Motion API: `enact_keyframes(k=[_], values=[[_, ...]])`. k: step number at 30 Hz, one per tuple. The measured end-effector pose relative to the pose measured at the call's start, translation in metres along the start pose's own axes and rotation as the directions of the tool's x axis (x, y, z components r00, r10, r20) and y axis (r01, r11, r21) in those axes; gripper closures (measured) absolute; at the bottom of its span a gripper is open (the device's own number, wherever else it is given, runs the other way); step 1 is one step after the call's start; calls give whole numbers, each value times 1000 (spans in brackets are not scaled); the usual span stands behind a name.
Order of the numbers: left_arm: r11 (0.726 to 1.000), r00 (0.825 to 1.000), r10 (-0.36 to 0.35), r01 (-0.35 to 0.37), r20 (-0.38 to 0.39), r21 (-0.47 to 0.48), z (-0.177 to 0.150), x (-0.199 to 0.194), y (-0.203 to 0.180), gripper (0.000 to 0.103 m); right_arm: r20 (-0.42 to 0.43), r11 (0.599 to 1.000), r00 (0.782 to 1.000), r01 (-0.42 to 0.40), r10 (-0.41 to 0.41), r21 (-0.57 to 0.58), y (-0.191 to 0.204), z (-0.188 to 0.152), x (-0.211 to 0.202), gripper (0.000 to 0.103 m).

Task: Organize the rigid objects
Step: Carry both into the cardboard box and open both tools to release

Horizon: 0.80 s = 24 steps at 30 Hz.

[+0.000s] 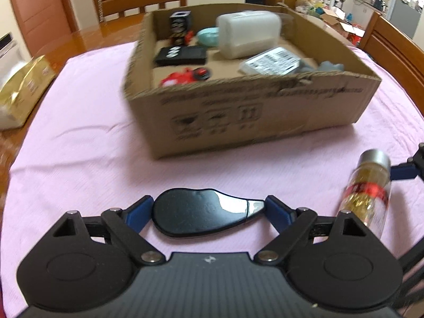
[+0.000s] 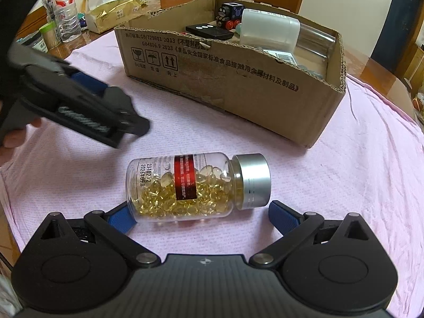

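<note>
In the left wrist view, the left hand-held gripper [image 1: 209, 213] sits low centre with a glossy black case [image 1: 204, 212] lying crosswise between its blue pads [image 1: 139, 213]. Both pads meet the case's ends, the rounded end at the left pad and the narrow silver-tipped end at the right, so the jaws stand wide but are clamped on it. The case lies low over the pink cloth [image 1: 79, 137] covering the table. Whether it rests on the cloth or is lifted clear I cannot tell.

In the right wrist view, the right hand-held gripper [image 2: 200, 218] sits low centre with its jaws spread wide. A clear pill bottle [image 2: 185, 185] with yellow capsules, a red label and a silver cap lies on its side on the cloth between the pads. The left pad [image 2: 120, 220] touches or nearly touches the bottle's base, while the right pad stands apart from the cap, so nothing is gripped. The same bottle shows at the right edge of the left wrist view.

A cardboard box [image 2: 238, 90] stands on the cloth in the upper middle of both views, well apart from the bottle. Inside lie a black remote [image 2: 209, 31], a white container [image 2: 267, 33], a toy train [image 2: 229, 16] and other small items. A water bottle [image 2: 65, 8] stands at upper left in the right wrist view.
</note>
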<state>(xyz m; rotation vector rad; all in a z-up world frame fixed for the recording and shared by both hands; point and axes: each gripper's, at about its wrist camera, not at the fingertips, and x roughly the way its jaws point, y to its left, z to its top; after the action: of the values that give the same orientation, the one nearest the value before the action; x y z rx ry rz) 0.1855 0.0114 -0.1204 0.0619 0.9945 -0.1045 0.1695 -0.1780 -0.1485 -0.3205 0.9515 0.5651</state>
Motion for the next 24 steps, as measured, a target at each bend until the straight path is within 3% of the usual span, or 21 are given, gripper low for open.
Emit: enact_keyframes(k=[8,14,24], values=[[1000,1000,-4,4,7,12,-9,-5,12,12,-40,1000,999,6,-7,-8,2,13,6,0],[999,1000,-10,10,-4,47,-9,-5,11,11,-18,999,1000,15,-16,-30,7,20,0,0],[1000,999,10,-11,-32,-29,-8,-6,11,14,-29,999,999,41,-42,-27,10,29,-3,7]])
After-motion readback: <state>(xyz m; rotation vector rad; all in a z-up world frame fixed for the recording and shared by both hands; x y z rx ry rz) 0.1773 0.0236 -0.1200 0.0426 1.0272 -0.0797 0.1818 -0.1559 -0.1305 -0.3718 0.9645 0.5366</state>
